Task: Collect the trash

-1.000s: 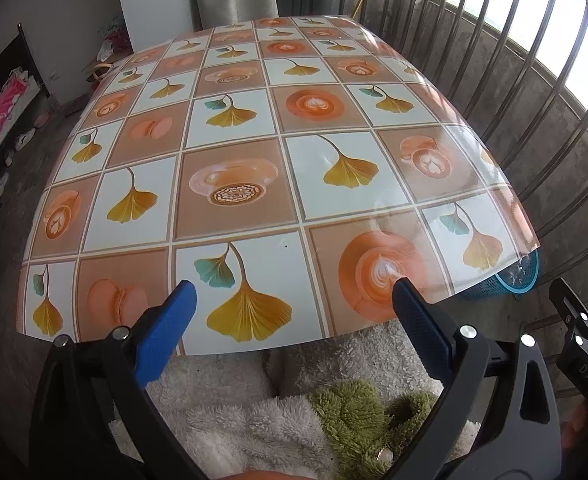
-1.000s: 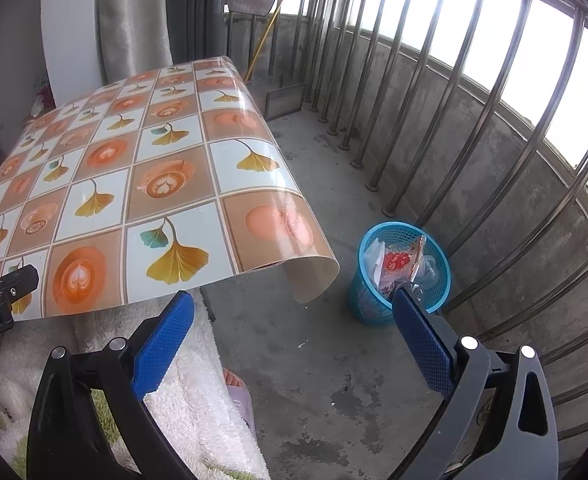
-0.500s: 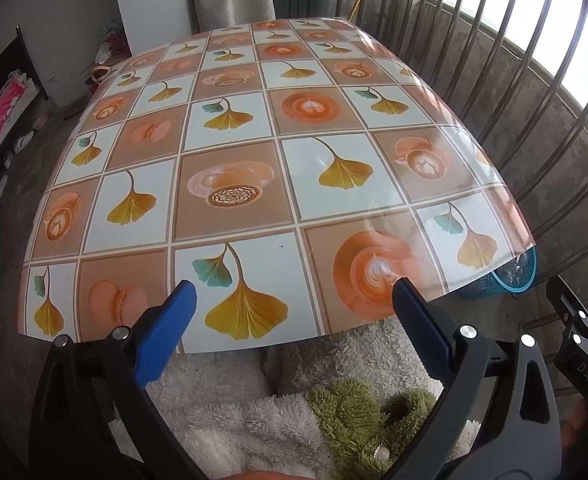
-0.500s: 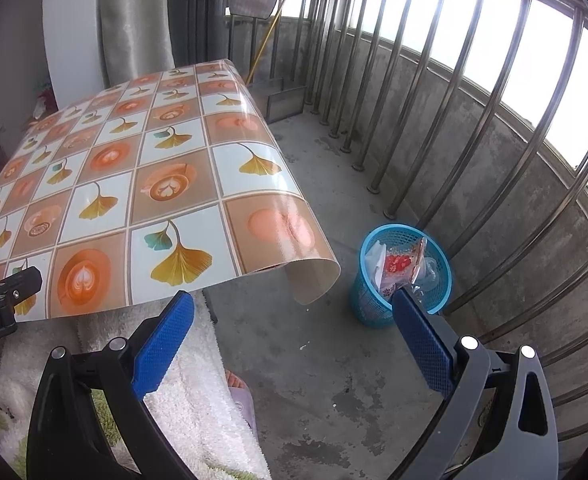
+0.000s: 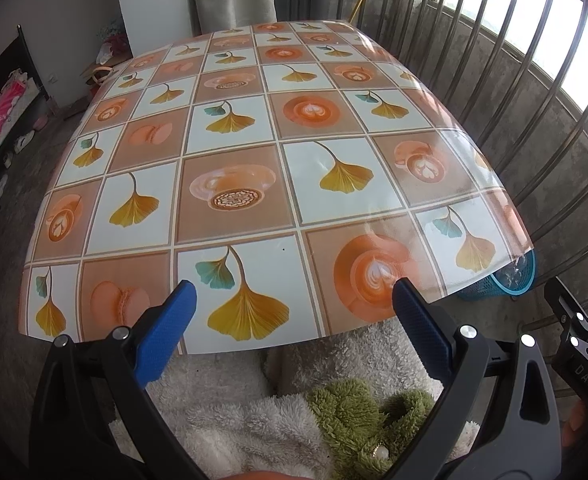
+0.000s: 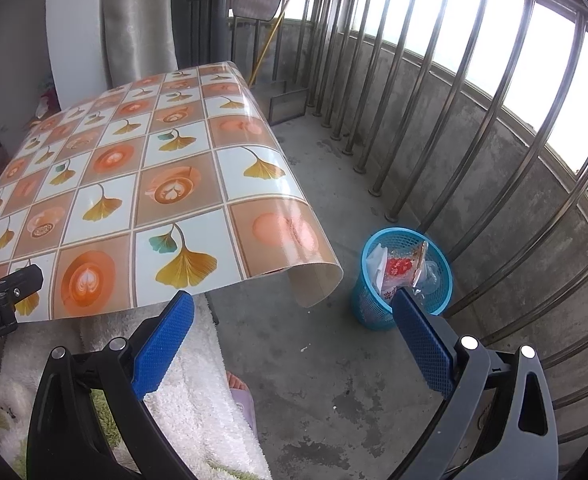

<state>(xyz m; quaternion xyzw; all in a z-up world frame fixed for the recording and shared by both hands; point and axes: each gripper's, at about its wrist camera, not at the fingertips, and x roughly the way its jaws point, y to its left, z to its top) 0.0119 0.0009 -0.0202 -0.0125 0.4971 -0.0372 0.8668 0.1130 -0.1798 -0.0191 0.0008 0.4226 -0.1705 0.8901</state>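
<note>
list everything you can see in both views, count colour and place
tablecloth: 1, orange and white ginkgo-leaf squares, over the table
waste basket: 1, blue mesh, on the floor by the railing, right of the table
trash: several pieces, white, red, clear, inside the basket
railing: 1, metal bars, along the concrete wall
fleece garment: 1, white with green, on the person
left gripper: 1, black with blue pads, open, empty
right gripper: 1, same, open, empty

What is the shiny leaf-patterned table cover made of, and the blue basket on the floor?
The leaf-patterned table cover looks like glossy vinyl or plastic sheet: it reflects light and its overhanging corner curls stiffly. The blue basket looks like moulded plastic mesh, with small holes through its wall.
</note>
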